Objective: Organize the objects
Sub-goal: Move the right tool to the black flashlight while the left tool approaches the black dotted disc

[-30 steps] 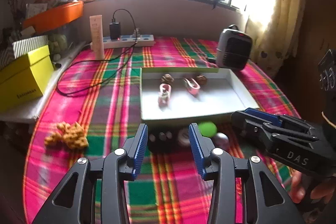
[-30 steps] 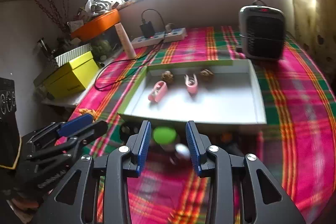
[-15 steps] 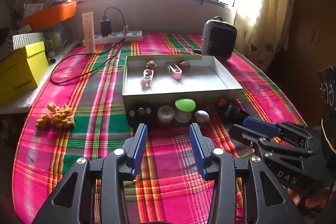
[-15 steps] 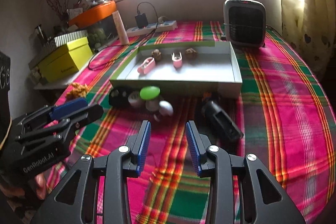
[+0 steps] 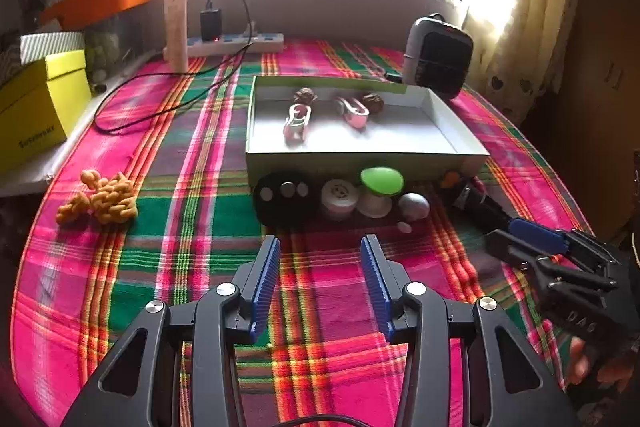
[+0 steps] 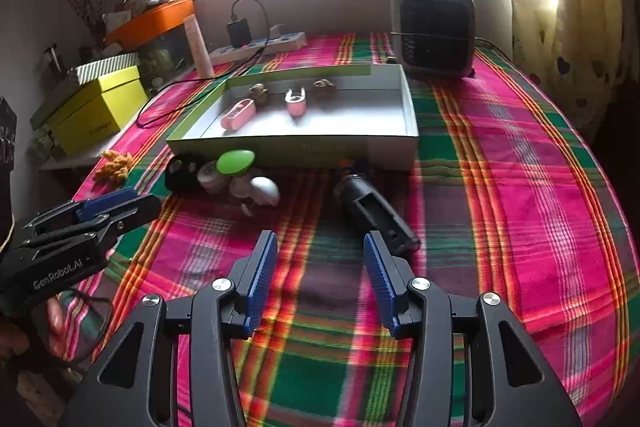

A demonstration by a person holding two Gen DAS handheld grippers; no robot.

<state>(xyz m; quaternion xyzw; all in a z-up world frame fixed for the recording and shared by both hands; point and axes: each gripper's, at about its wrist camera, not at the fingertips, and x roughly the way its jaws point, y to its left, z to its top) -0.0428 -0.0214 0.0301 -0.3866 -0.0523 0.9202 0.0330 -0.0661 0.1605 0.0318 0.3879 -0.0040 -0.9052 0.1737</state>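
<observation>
1. The worktop is covered by a plaid cloth of pink, green and orange stripes.
2. A shallow white tray with a green rim lies in the middle of it; inside are two pink clips and two brown knobbly lumps along its far wall.
3. Just in front of the tray's near wall stands a row of small things: a black disc with silver buttons, a white round cap, a green-topped mushroom shape and a grey egg-like piece.
4. A black cylindrical device lies on the cloth to the right of that row, outside the tray.
5. An orange knitted bundle sits apart at the cloth's left edge.
6. At the back are a power strip with a charger and cable, a small grey heater, a yellow box on a side shelf, a bright window and a patterned curtain.
7. The left tool hovers over bare cloth, jaws partly apart with nothing between them.
8. The right tool has its jaws opening, nothing between them; its right fingertip is close to the end of the black device.
</observation>
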